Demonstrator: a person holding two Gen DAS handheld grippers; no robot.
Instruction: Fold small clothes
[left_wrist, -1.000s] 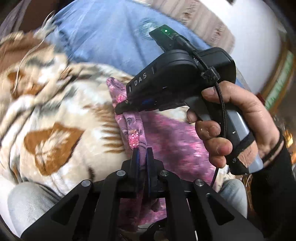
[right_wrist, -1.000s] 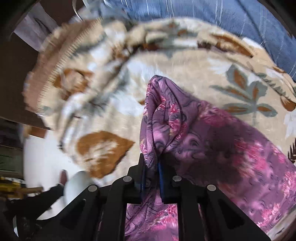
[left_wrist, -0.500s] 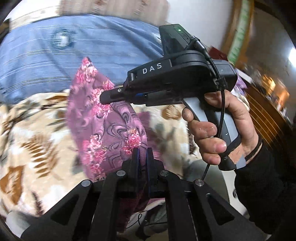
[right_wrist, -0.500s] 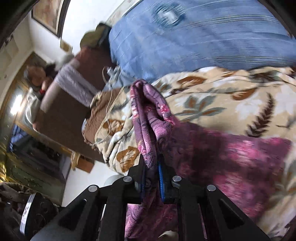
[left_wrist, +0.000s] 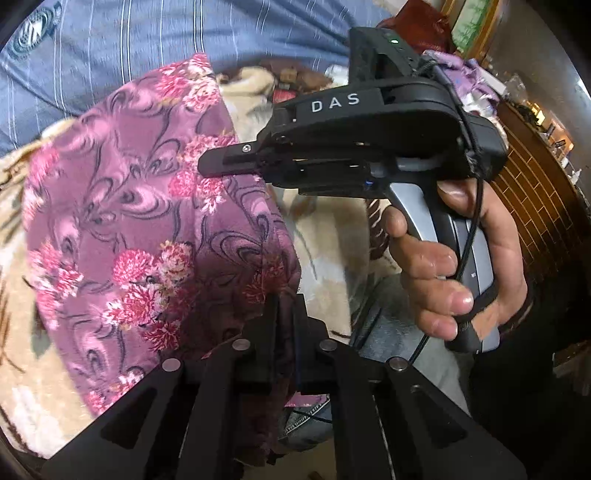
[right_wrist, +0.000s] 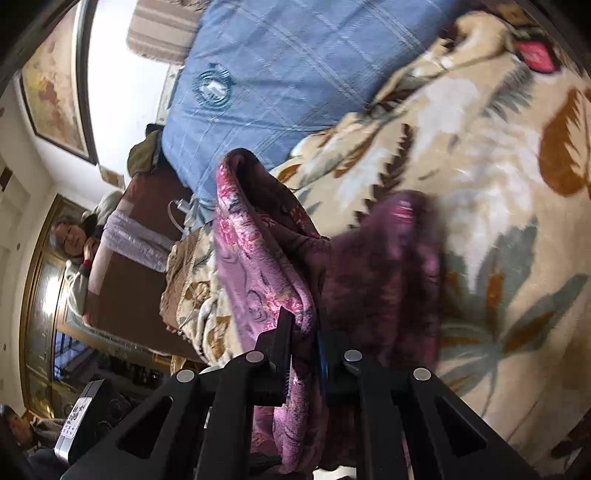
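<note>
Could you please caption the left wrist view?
Both grippers, left and right, pinch a purple floral garment above a leaf-print blanket.

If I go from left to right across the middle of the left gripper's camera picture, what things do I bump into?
Leaf-patterned blanket → purple flowered cloth → the right gripper, its black body marked DAS → the hand holding its grey handle → brick wall.

A home bedroom: a bed with a leaf-patterned blanket (right_wrist: 480, 147), a blue pillow (right_wrist: 280, 74), and a framed painting (right_wrist: 55, 92) at upper left.
</note>
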